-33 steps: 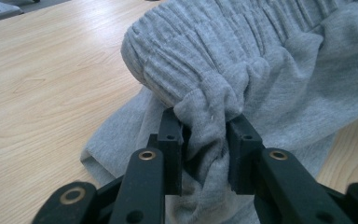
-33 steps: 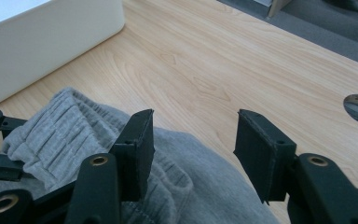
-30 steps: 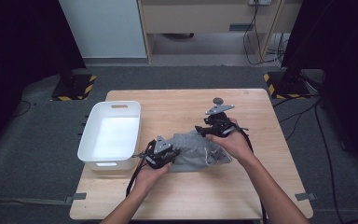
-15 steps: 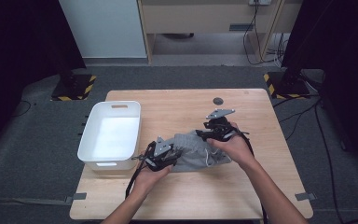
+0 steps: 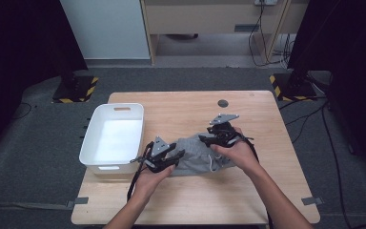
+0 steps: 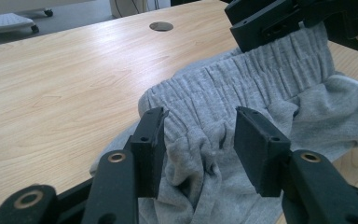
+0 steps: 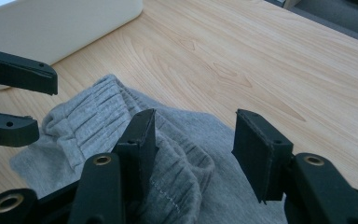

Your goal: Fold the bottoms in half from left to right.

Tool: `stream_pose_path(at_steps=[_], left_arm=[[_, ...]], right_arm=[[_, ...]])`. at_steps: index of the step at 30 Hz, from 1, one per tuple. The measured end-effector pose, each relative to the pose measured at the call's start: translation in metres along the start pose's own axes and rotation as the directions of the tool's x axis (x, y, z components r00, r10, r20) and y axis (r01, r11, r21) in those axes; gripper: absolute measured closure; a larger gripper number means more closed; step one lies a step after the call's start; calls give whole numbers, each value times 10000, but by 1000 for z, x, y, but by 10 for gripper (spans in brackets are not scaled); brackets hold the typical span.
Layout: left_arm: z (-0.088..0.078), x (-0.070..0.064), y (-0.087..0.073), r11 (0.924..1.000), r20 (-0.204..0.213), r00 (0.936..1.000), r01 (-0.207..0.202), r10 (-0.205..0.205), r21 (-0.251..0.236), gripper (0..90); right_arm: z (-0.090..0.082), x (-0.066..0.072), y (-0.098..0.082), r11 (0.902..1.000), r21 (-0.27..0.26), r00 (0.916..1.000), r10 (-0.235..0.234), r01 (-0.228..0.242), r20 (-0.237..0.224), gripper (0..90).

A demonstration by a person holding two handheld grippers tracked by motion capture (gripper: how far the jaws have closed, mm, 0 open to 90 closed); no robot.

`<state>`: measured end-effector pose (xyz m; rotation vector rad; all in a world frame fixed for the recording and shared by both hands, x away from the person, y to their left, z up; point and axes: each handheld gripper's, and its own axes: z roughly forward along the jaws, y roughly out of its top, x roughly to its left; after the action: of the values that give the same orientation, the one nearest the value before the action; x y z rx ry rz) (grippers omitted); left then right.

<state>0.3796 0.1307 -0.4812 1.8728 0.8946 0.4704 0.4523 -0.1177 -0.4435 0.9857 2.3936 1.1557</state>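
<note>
Grey sweatpants (image 5: 198, 155) lie crumpled near the middle of the wooden table (image 5: 181, 112), just right of a white bin (image 5: 114, 138). My left gripper (image 6: 198, 140) has just been opening; its jaws stand partly apart around a bunched fold of the elastic waistband, the left pad touching cloth and the right one clear. My right gripper (image 7: 193, 149) hovers half open over the other end, cloth against one pad only, nothing clamped.

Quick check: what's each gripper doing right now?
Left gripper: open, jaws just opened, grey garment between them.
Right gripper: open over the garment.
</note>
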Motion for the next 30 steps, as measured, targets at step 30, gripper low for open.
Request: stream_pose_path(at_steps=[30], left_arm=[[-15, 9, 16, 9967, -16, 9992, 392, -394, -713, 535]], right_arm=[[-12, 20, -19, 9987, 99, 9982, -497, 501, -350, 475]])
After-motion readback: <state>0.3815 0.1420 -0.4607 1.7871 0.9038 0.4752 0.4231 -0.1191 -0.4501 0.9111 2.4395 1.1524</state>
